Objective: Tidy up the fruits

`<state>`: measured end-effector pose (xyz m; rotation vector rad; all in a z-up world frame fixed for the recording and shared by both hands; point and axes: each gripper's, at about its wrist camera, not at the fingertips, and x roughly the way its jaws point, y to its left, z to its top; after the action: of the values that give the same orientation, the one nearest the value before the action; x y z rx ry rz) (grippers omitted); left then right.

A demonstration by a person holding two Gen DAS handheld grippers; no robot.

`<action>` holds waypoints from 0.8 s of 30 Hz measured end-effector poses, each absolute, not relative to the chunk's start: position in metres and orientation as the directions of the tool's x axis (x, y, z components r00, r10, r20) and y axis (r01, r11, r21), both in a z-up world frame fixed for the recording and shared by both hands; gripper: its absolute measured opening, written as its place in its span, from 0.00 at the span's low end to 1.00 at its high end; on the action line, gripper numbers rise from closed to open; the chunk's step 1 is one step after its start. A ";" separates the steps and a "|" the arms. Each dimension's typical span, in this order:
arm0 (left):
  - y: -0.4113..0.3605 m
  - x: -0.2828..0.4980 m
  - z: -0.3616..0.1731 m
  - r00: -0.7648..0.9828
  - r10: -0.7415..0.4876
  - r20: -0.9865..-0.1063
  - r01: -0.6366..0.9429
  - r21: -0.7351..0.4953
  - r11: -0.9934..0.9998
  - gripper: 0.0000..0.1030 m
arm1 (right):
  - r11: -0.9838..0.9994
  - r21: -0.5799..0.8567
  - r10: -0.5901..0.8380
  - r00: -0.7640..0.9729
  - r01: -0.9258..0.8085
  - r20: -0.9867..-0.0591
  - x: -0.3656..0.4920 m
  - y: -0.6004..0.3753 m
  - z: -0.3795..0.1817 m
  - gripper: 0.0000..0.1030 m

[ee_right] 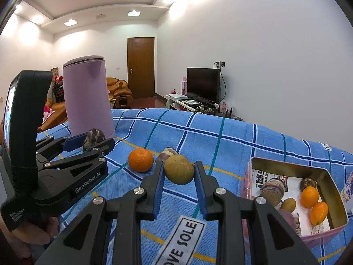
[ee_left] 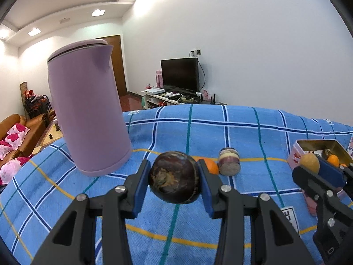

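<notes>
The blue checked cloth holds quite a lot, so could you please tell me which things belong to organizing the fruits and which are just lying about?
Part of the job:
- dark round fruit in the left tool
- tan fruit in the right tool
- orange on the cloth
- striped purple piece
- tin box with fruit inside

Just lying about:
- purple kettle
- television
- sofa

A blue plaid cloth (ee_right: pixel 231 141) covers the surface across the lower frame. Resting on it: a lilac kettle (ee_right: pixel 87 95) at upper left, an orange (ee_right: pixel 140 160) and a purple-banded piece (ee_left: pixel 229 161) mid-frame, and an open pink tin (ee_right: pixel 331 228) of fruit at lower right.
</notes>
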<state>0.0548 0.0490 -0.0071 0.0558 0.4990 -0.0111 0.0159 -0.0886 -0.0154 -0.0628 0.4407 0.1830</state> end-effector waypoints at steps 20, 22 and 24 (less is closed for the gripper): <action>0.004 0.025 -0.005 0.888 -0.028 -0.459 0.077 0.089 0.993 0.44 | 0.988 -0.011 0.138 0.907 -0.155 -0.397 -0.017 -0.136 -0.007 0.28; -0.002 0.024 -0.005 0.888 -0.033 -0.459 0.084 0.091 0.992 0.44 | 0.989 -0.005 0.136 0.910 -0.150 -0.392 -0.019 -0.142 -0.006 0.28; -0.009 0.022 -0.004 0.887 -0.041 -0.460 0.094 0.092 0.991 0.44 | 0.990 0.005 0.135 0.913 -0.144 -0.384 -0.021 -0.148 -0.003 0.28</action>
<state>0.0219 -0.0089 -0.0042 0.1134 0.4747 -0.0707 -0.0207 -0.1485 -0.0032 -0.0230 0.3939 0.1434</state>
